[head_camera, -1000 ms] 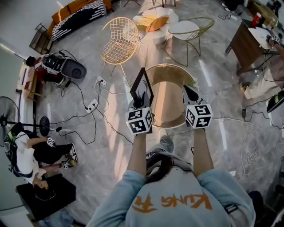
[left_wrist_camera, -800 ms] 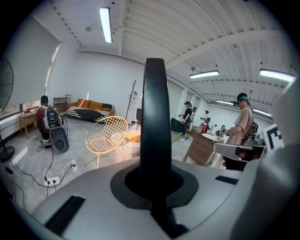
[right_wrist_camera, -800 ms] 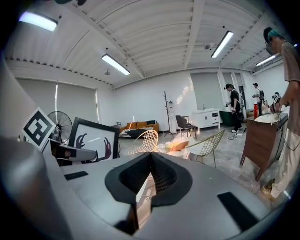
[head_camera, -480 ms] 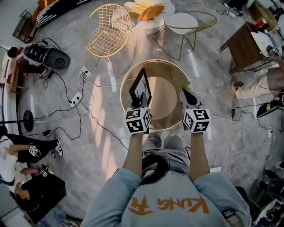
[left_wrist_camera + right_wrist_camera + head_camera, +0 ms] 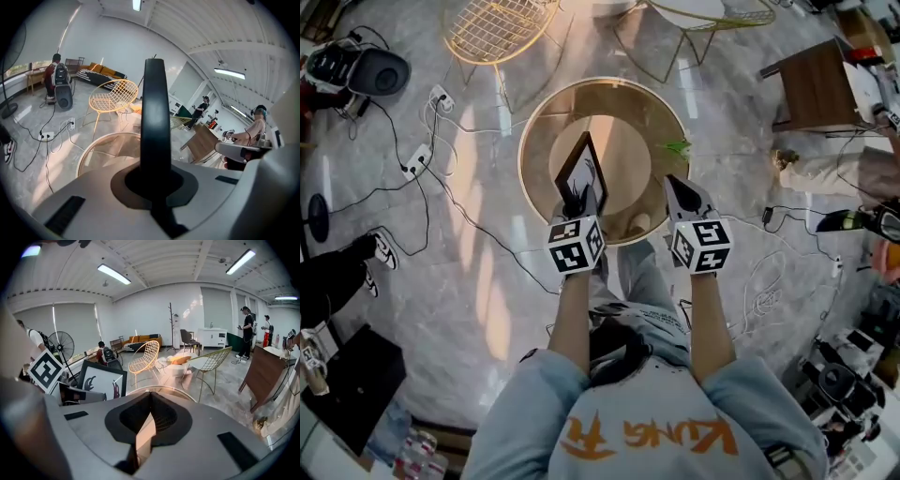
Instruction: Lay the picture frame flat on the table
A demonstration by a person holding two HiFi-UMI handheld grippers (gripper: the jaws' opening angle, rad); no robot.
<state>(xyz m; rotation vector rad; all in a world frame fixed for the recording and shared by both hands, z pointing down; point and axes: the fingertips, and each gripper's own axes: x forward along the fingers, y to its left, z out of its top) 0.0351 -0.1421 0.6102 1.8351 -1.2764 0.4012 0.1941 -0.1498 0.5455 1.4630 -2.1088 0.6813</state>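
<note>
As seen from above, clamped in the left gripper (image 5: pixel 580 204) by its lower edge: the picture frame (image 5: pixel 581 172), with the jaws pressed tight on the thin dark border. Held upright and a little turned, not flat, directly ahead of these jaws and over the round table (image 5: pixel 523 141); not possible to tell whether touching the tabletop. In the left gripper view, only the black edge of the frame, rising straight from between the jaws. To the right of it, near and at about the same level, the right gripper (image 5: pixel 679 190), jaws seemingly closed together with nothing between them, though with a thin bright slit in its own view. From the right gripper, just to its left, the white face of the frame with dark figures. Beyond both grippers, past the table, a yellow wire chair (image 5: pixel 492 26).
</note>
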